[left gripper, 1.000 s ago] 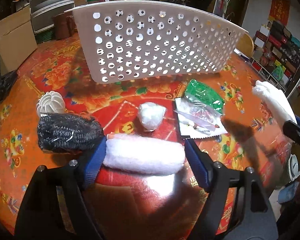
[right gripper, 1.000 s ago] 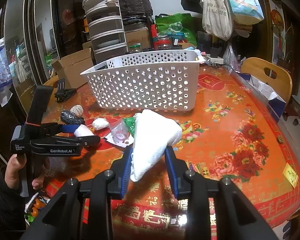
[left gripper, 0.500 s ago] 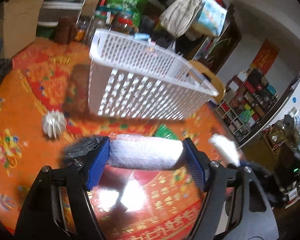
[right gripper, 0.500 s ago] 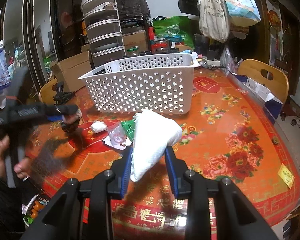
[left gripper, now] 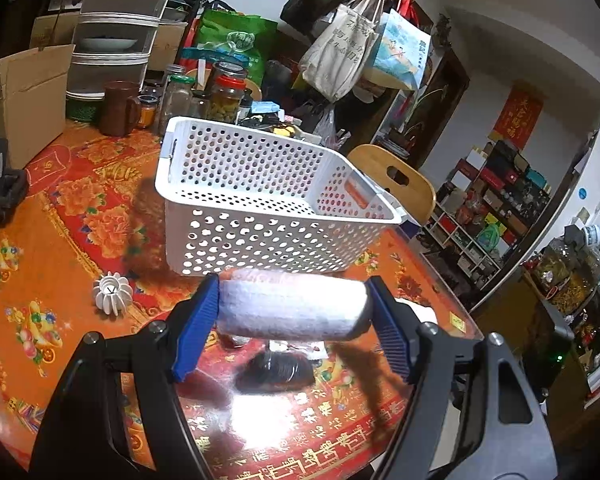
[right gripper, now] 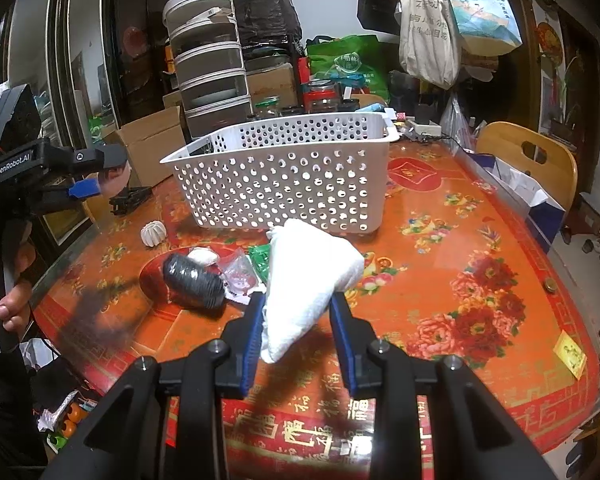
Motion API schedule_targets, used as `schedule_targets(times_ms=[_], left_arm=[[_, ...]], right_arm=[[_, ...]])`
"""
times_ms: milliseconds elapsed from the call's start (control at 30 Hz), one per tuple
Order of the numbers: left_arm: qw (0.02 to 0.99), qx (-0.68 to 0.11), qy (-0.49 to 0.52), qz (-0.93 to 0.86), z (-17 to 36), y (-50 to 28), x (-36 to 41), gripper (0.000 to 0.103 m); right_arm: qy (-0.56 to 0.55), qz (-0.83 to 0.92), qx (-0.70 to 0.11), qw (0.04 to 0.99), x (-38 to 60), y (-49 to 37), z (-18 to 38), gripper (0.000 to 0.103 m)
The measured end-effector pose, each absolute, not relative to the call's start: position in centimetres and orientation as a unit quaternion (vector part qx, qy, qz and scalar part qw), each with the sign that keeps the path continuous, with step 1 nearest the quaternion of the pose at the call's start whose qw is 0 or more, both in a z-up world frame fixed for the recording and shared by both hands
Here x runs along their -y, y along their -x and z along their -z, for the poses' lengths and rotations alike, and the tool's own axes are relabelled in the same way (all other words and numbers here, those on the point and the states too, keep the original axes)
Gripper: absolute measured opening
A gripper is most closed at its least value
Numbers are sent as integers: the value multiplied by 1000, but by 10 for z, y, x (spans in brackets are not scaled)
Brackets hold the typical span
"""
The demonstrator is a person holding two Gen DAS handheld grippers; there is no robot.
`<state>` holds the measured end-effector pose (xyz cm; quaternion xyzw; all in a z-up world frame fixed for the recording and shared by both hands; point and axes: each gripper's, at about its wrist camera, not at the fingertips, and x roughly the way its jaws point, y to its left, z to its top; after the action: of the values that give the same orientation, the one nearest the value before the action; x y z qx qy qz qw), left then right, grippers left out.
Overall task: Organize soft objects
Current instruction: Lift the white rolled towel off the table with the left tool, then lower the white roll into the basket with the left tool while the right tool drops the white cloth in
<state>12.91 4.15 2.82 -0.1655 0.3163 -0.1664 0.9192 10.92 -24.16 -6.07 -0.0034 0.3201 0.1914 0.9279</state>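
My left gripper (left gripper: 292, 322) is shut on a white rolled towel (left gripper: 292, 309), held in the air in front of the white perforated basket (left gripper: 260, 236). My right gripper (right gripper: 298, 332) is shut on a folded white cloth (right gripper: 306, 276), held above the table before the basket (right gripper: 284, 188). The left gripper also shows at the left of the right wrist view (right gripper: 88, 178), raised high. A black knitted roll (right gripper: 194, 280) and a small white soft ball (right gripper: 202, 257) lie on the table left of the cloth.
A white ribbed round object (right gripper: 154, 233) lies near the basket's left corner. Plastic packets (right gripper: 246, 272) lie beside the black roll. Jars, stacked containers (right gripper: 212, 80) and a cardboard box (right gripper: 152, 144) stand behind the basket. A wooden chair (right gripper: 528, 160) is at the right.
My left gripper has lifted the white rolled towel off the table and raised it toward the basket. The right gripper with the cloth has hardly moved.
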Motion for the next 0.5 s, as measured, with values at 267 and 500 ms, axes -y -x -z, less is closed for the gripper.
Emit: schedule_targets(times_ms=[267, 500], left_arm=[[930, -306, 141, 148, -34, -134, -37, 70], [942, -292, 107, 124, -55, -144, -31, 70]], right_arm=[[9, -189, -317, 929, 242, -115, 54, 32], [24, -185, -296, 937, 237, -130, 29, 32]])
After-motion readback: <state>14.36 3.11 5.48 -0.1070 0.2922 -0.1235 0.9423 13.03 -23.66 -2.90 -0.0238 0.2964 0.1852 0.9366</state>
